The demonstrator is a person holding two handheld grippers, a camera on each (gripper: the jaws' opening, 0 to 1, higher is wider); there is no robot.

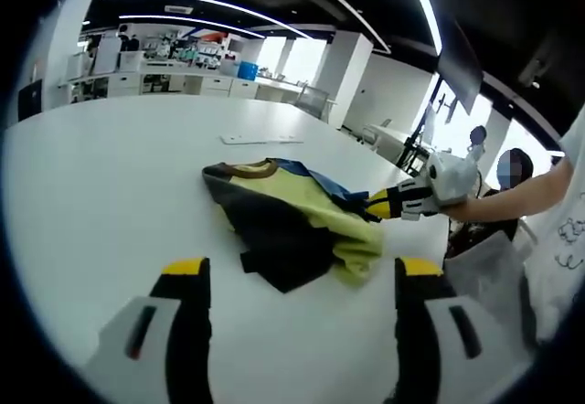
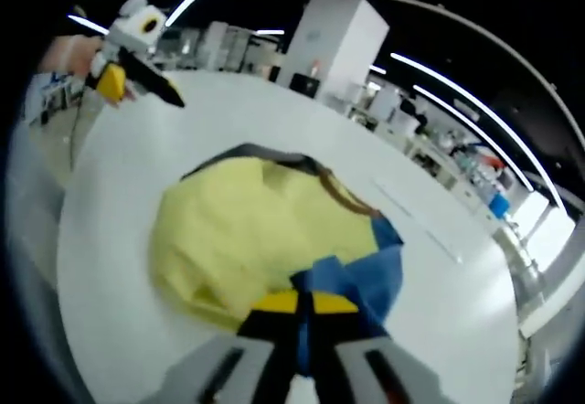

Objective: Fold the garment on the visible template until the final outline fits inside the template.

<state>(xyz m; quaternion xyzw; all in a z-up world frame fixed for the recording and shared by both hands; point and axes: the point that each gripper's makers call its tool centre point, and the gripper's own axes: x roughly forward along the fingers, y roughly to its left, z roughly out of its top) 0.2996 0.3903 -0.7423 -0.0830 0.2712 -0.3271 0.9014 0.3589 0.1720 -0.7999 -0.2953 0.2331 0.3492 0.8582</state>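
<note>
Shirt (image 1: 292, 230) lying bunched mid-table (image 1: 110, 194). Right gripper (image 2: 297, 317) clamping blue edge (image 2: 370, 281), jaws pinched together. Left gripper (image 1: 300, 281) hovering short of shirt, jaws spread, empty. Judgement: pulling edge flat and level before folding, keeping cloth taut, avoiding dragging whole bundle.

Crumpled garment on the white table, tongs at either end

The left tongs (image 1: 302, 281) rise from the bottom with jaws spread wide, holding nothing, just short of the garment (image 1: 292, 221). It lies bunched in yellow, black and blue with a brown collar. The right tongs (image 1: 377, 205) come in from the right, held by a person's hand (image 1: 462, 205), yellow tips pinched on the blue edge. The table (image 1: 110, 194) carries a flat white strip (image 1: 260, 138) beyond.
</note>
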